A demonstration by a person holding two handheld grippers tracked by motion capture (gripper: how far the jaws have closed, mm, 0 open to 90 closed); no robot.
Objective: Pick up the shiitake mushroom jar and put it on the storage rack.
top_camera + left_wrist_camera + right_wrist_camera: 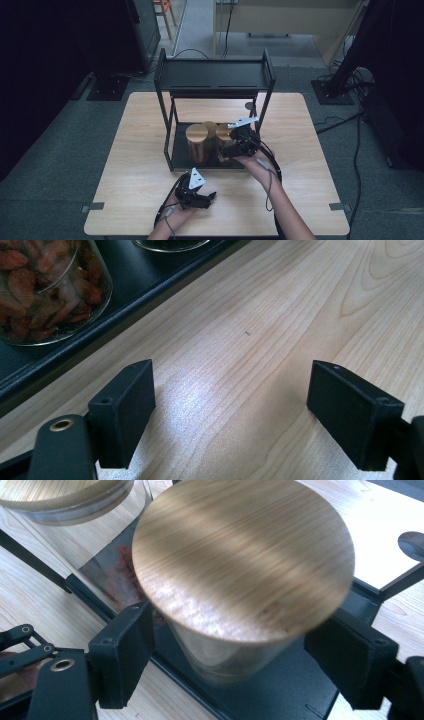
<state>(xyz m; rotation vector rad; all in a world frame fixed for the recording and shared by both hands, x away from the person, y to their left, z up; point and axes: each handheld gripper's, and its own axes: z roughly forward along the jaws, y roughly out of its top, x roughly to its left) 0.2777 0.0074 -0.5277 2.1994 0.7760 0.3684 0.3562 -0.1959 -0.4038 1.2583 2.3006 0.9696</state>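
the left gripper [204,196] hovers with jaws spread over pale, fine-grained wooden table [260,340], the shelf's lower tray [145,275] just ahead. further on, the right gripper [230,650] brackets a glass jar [235,655] with a round wooden lid [245,555], jaws apart, not touching. behind stands the black metal shelf [215,75] on grey carpet [60,145].

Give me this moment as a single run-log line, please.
right gripper: open, jaws flanking wood-lidded jar on rack's lower shelf | left gripper: open, idle over table
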